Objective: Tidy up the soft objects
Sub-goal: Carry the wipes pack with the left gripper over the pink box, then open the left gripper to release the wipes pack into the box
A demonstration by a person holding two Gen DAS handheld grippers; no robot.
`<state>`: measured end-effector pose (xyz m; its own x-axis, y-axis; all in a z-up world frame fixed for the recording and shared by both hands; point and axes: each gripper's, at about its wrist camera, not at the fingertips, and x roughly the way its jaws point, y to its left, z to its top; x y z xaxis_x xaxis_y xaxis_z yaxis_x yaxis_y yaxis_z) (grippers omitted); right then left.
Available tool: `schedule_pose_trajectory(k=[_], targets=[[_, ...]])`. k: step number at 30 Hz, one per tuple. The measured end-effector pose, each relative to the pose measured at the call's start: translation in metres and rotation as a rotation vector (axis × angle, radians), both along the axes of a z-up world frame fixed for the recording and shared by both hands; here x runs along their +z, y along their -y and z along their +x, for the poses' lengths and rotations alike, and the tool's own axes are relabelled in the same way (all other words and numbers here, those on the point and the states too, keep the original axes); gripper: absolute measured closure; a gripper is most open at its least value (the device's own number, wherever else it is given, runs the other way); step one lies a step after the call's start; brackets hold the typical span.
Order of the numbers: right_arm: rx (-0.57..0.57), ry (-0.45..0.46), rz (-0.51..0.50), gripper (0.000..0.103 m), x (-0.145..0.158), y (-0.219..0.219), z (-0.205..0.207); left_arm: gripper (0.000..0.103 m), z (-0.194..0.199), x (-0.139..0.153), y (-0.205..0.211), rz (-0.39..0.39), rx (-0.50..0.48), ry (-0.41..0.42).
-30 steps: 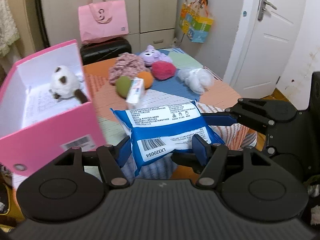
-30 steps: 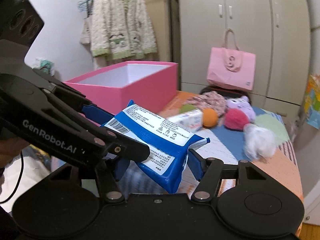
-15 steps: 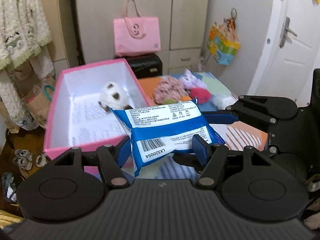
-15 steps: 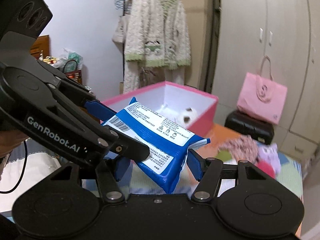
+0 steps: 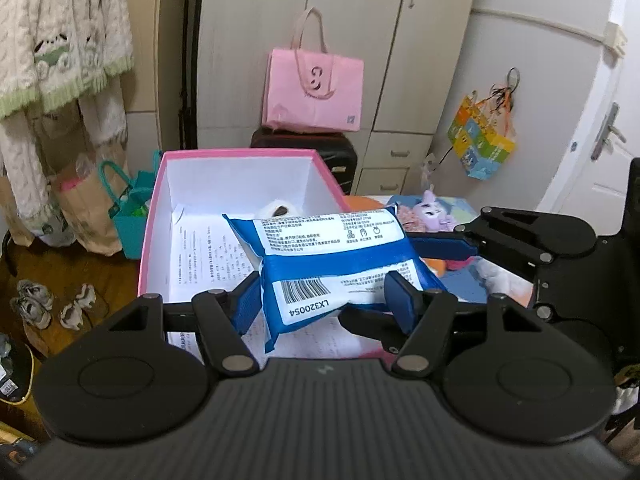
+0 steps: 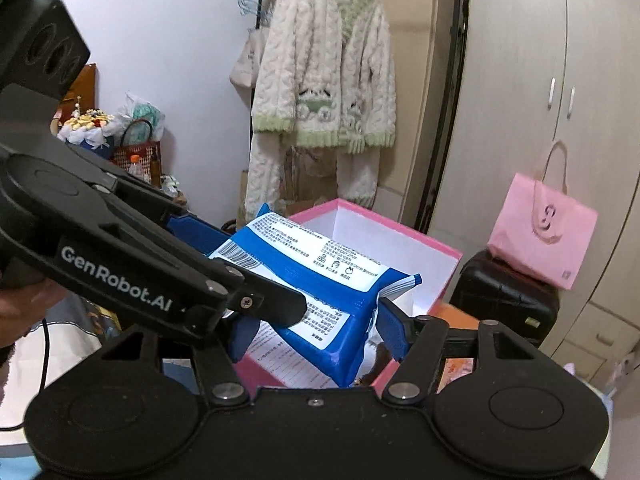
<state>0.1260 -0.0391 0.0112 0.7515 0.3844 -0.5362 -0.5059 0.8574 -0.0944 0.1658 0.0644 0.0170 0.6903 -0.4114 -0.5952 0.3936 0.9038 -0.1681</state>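
A soft blue-and-white plastic wipes packet [image 5: 336, 264], barcode label up, is pinched between both claws above the open pink cardboard box [image 5: 149, 208]. Inside the white, paper-lined box, a white-and-brown plush toy [image 5: 278, 210] lies near the far wall.

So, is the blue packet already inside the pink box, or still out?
Still out: the blue packet hangs above the open pink box, gripped by the left gripper and right gripper.
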Motion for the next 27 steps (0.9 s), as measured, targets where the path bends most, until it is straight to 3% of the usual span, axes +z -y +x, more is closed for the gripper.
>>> schedule_pose_trajectory(k=[8, 19, 25, 27], targets=[[0.015, -0.154, 0.038, 0.034, -0.023, -0.001, 0.048, 0.04, 0.034, -0.02, -0.007, 0.011, 0.052, -0.113], [0.032, -0.203, -0.101, 0.033, -0.038, -0.027, 0.064, 0.04, 0.064, -0.047, -0.019, -0.029, 0.092, -0.239], [0.029, -0.21, -0.117, 0.033, -0.04, -0.023, 0.061, 0.038, 0.051, -0.043, -0.009, 0.072, 0.108, -0.146], [0.029, -0.2, -0.117, 0.031, -0.037, -0.02, 0.055, 0.037, 0.046, -0.039, -0.009, 0.067, 0.1, -0.137]])
